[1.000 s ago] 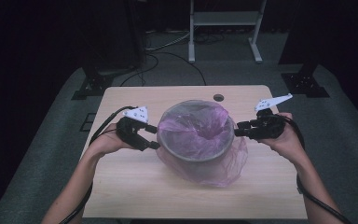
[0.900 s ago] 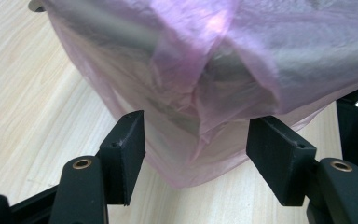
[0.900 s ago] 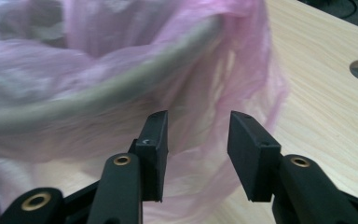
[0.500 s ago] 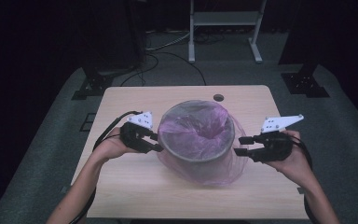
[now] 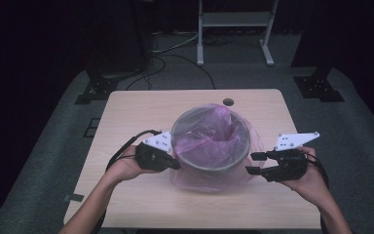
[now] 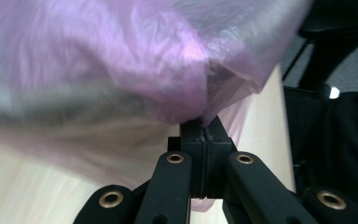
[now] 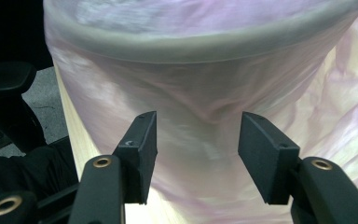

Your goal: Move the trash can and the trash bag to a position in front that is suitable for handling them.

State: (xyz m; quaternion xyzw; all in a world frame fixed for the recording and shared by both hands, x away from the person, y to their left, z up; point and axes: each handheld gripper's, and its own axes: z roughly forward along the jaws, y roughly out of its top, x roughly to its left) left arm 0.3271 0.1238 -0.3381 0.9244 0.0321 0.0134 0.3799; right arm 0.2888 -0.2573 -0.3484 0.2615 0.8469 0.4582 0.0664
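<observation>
Nearest, the right hand-held gripper [image 5: 253,163] hangs with jaws spread wide, just beside the bin [image 5: 210,141] and apart from it. The left hand-held gripper [image 5: 175,163] is clamped on the pink bag [image 6: 121,70] at the bin's left side. The bin stands mid-counter [image 5: 141,107]; a small dark disc [image 5: 228,102] lies beyond.

The bin [image 5: 209,141] with its pink bag [image 5: 214,131] fills the middle of the surface [image 5: 131,112]. Bare wood lies open behind it, before it and toward both side edges. The right hand-held gripper [image 5: 255,163], jaws apart, stands just clear of the bag.
</observation>
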